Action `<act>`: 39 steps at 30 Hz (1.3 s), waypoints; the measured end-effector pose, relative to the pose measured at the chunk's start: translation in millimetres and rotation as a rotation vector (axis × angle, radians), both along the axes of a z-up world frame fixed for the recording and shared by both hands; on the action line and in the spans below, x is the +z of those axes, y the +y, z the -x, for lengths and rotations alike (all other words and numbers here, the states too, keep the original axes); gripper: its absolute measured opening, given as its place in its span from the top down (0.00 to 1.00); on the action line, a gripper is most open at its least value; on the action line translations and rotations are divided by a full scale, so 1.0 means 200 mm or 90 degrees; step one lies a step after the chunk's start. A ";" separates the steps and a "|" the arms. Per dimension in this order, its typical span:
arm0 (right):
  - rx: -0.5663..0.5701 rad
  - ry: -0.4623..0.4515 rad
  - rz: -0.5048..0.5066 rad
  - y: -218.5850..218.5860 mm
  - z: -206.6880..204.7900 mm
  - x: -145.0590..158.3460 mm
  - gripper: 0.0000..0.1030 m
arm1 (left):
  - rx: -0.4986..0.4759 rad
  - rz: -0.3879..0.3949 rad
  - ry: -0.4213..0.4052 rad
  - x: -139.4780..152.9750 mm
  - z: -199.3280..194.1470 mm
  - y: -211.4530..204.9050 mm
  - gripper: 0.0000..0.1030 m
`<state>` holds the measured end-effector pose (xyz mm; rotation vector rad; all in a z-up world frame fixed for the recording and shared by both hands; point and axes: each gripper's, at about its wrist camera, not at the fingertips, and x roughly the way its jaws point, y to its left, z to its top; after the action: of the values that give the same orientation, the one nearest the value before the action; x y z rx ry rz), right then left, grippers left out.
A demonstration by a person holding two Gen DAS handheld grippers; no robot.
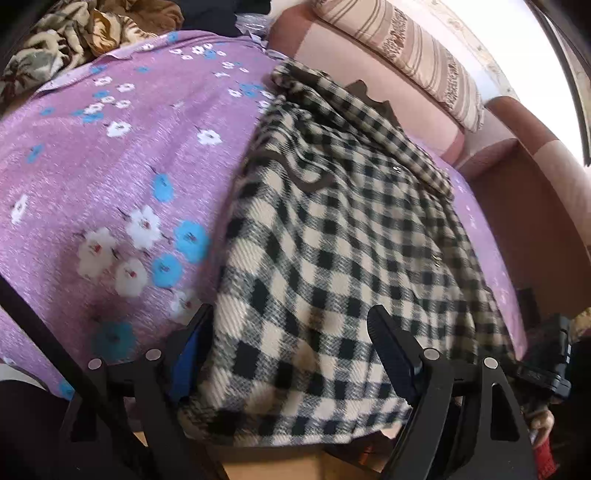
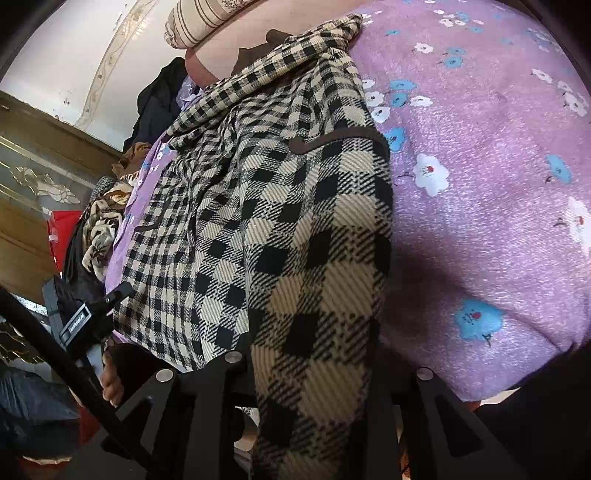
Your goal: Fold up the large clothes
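A large black-and-cream checked garment (image 1: 332, 229) with brown trim lies lengthwise on a purple flowered bedsheet (image 1: 110, 166). My left gripper (image 1: 291, 347) is open wide over the garment's near hem. One finger (image 1: 195, 343) stands at the cloth's left edge, the other finger (image 1: 388, 343) rests over the checks, and neither presses the cloth. In the right wrist view a fold of the garment (image 2: 317, 258) runs down between the arms of my right gripper (image 2: 317, 373) and covers its fingertips, so how the jaws stand is hidden.
A pink sofa back (image 1: 388, 88) with a striped cushion (image 1: 413, 55) borders the far side. Crumpled patterned fabric (image 1: 74, 33) and dark clothes (image 2: 159, 99) are piled at the sheet's end. A hand (image 2: 110, 384) holds the other tool's black body (image 2: 77, 325).
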<state>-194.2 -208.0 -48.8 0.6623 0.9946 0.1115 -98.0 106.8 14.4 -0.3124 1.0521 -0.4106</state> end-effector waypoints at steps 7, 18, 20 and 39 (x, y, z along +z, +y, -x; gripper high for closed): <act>0.011 -0.025 0.004 0.03 -0.02 0.03 0.79 | -0.007 -0.032 0.017 0.00 0.03 -0.03 0.76; 0.065 -0.111 0.041 0.07 -0.17 0.38 0.90 | 0.007 0.086 0.014 0.22 -0.07 0.04 0.88; 0.071 -0.131 0.032 0.06 -0.24 0.46 0.90 | -0.007 0.100 -0.002 0.31 -0.15 0.00 0.88; -0.104 -0.080 0.056 -0.47 -1.43 0.61 0.90 | 0.107 -0.084 -0.040 0.47 -1.54 -0.35 0.88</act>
<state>92.6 -301.6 73.3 0.6450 0.8175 -0.0340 210.9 37.5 108.5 -0.2658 0.9783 -0.1985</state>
